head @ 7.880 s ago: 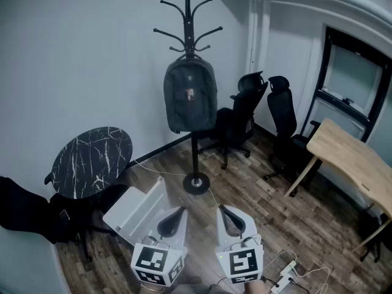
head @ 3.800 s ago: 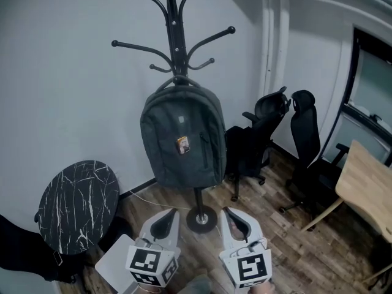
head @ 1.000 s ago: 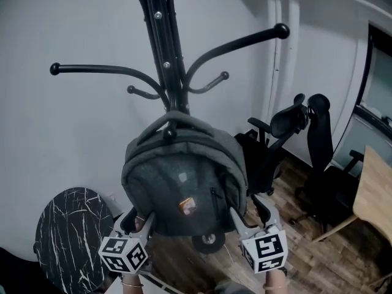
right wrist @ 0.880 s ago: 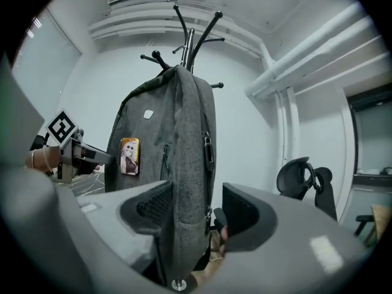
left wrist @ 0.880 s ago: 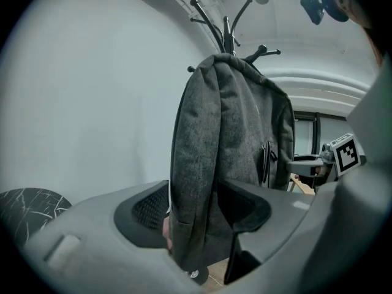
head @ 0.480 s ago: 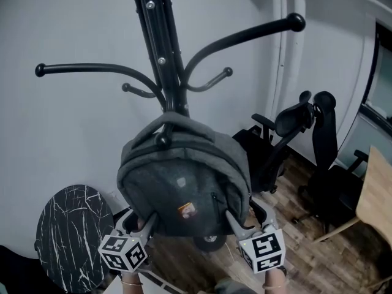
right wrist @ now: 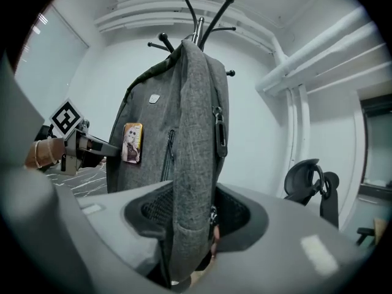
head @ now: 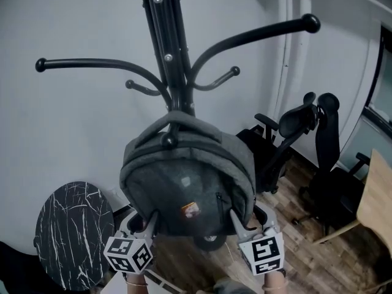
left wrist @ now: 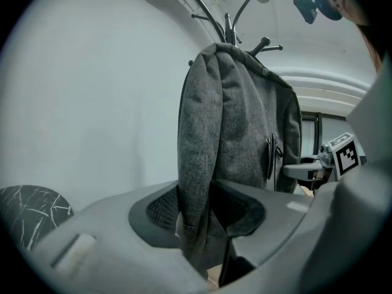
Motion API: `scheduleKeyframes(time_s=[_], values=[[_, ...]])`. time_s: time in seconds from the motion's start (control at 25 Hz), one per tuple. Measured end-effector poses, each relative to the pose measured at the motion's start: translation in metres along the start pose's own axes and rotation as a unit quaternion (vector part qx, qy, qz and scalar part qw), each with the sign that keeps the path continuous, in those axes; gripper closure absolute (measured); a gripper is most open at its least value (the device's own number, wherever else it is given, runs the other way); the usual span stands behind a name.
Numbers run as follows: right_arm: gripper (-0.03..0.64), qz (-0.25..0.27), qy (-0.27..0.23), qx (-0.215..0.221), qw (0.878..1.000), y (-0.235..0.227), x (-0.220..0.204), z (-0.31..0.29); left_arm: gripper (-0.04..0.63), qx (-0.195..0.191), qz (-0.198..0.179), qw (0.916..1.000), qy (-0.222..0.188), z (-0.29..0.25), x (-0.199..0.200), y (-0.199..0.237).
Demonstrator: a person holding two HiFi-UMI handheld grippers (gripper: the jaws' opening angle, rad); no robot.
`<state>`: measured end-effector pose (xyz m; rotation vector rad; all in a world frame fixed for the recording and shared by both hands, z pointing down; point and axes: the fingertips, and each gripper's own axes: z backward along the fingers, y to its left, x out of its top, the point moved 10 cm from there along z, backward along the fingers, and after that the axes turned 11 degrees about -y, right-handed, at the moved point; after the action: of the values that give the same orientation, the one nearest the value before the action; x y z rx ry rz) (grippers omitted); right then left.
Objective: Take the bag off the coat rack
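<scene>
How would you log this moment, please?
left gripper: just closed on grey fabric backpack; right gripper: same; backpack: hung on black coat rack

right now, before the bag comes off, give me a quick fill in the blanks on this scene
The backpack hanging on the coat rack is ____ in colour. In the head view, the round table stands to the backpack's ____. The number of office chairs past the rack is ____.
Missing words: grey; left; two.
</scene>
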<state>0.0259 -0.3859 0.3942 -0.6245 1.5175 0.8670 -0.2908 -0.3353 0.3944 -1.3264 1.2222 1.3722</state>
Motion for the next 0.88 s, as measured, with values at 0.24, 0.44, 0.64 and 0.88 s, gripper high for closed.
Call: scheduleKeyframes(time_s=[0.24, 0.44, 0.64, 0.88], values=[[0.479, 0.038, -0.025, -0.011, 0.999, 0.011, 0.001, 0.005, 0.488, 0.019, -0.008, 0.9998, -0.009, 0.006, 0.002, -0.011], [0.491, 0.045, -0.034, -0.011, 0.998, 0.016, 0.004, 0.010, 0.511, 0.028, -0.009, 0.9994, -0.016, 0.013, 0.004, -0.017], [0.494, 0.050, -0.043, -0.013, 0.998, 0.018, 0.007, 0.015, 0.520, 0.032, -0.011, 0.9992, -0.022, 0.019, 0.008, -0.021], [0.495, 0.052, -0.059, -0.017, 0.997, 0.020, 0.016, 0.025, 0.522, 0.032, -0.016, 0.9988, -0.035, 0.028, 0.017, -0.027]])
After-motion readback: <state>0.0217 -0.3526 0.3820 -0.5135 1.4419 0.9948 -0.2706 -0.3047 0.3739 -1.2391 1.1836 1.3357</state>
